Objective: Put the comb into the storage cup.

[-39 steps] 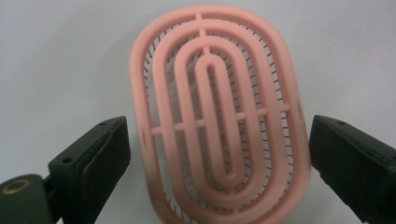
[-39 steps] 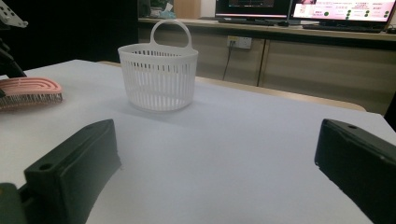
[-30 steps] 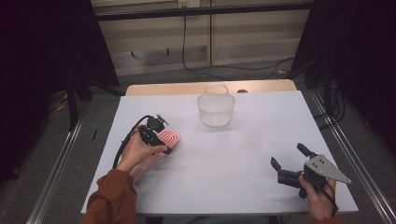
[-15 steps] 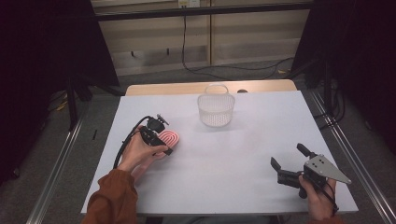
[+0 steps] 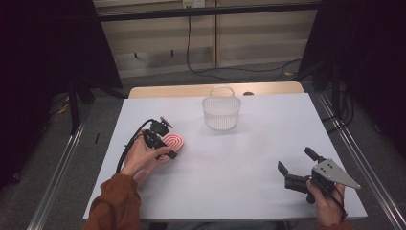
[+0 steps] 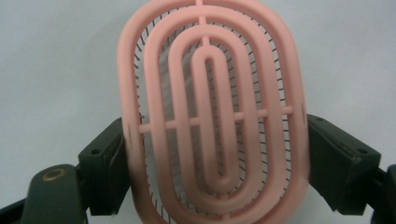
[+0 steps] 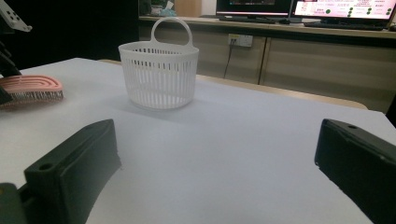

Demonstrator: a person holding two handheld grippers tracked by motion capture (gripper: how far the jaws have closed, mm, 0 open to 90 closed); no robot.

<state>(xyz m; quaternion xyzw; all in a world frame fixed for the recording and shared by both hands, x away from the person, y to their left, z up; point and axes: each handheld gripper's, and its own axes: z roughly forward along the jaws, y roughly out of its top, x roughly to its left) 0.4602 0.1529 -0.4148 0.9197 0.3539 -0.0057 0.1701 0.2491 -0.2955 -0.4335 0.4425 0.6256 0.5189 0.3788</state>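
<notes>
Two jaws of the left gripper (image 6: pixel 215 154) have just been closing, now clamped across the pink brush (image 6: pixel 212 112), its long axis pointing away; right gripper (image 5: pixel 298 168) gapes, well apart from the basket (image 5: pixel 221 112).

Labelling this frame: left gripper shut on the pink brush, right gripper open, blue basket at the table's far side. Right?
Only the colour is wrong: the basket is white, as the right gripper view shows. The left gripper has just closed on the pink brush; the right gripper is open.
</notes>
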